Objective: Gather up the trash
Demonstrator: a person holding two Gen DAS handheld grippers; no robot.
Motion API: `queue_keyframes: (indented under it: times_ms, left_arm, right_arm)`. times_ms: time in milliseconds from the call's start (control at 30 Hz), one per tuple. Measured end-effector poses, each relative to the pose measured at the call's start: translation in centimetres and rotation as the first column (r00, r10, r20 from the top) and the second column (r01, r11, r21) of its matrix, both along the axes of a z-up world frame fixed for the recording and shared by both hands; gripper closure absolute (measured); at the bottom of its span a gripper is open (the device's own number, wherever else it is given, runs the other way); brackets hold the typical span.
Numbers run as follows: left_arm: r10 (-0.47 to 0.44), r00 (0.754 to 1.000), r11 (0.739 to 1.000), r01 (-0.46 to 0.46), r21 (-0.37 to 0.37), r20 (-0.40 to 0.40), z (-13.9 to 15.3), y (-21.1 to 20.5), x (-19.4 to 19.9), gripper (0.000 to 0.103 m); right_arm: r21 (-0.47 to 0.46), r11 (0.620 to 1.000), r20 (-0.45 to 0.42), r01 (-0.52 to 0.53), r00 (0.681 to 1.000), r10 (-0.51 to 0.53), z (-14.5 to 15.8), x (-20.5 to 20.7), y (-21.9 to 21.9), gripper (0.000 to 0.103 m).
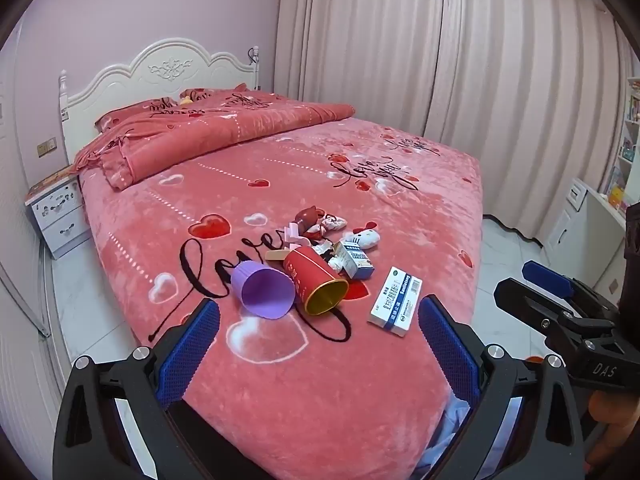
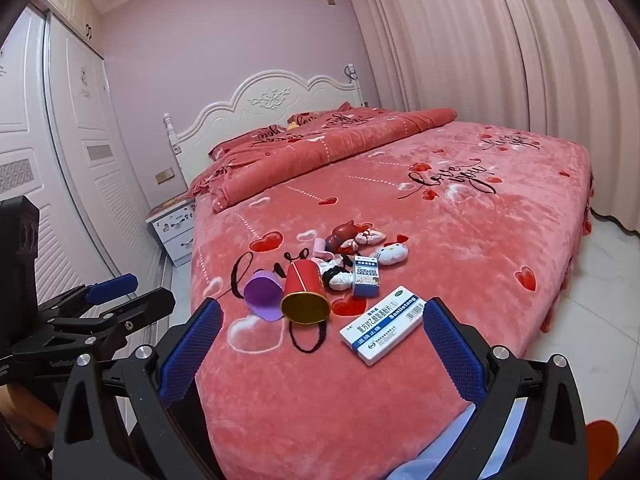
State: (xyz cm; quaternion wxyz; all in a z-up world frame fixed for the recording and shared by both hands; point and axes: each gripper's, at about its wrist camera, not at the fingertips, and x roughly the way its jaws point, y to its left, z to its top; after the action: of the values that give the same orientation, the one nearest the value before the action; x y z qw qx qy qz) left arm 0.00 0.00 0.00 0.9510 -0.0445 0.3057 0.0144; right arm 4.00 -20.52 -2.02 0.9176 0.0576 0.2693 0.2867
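A pile of items lies near the foot of the red bed: a purple cup on its side, a red cylindrical tin on its side, a flat white-and-blue medicine box, a small upright medicine box, crumpled wrappers and small toys behind. All also show in the right wrist view: the cup, the tin, the flat box, the small box. My left gripper is open and empty, short of the pile. My right gripper is open and empty, facing the flat box.
A Hello Kitty plush and a red figure lie behind the pile. A folded duvet covers the head of the bed. A nightstand stands left, curtains behind, a wardrobe on the left, white floor tiles on the right.
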Motion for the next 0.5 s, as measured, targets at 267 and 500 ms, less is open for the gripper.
queue_keyframes:
  times_ms: [267,500]
  left_arm:
    - [0.002,1.000,1.000,-0.002,0.006,-0.008,-0.03,0.00,0.06,0.006]
    - [0.004,1.000,1.000,-0.004,0.006,-0.005,-0.02,0.00,0.03,0.006]
  right_arm:
    - [0.000,1.000,-0.004,-0.005,1.000,0.005,0.01,0.00,0.04,0.004]
    - [-0.002,1.000,-0.004,-0.005,1.000,0.005,0.03,-0.06,0.29,0.004]
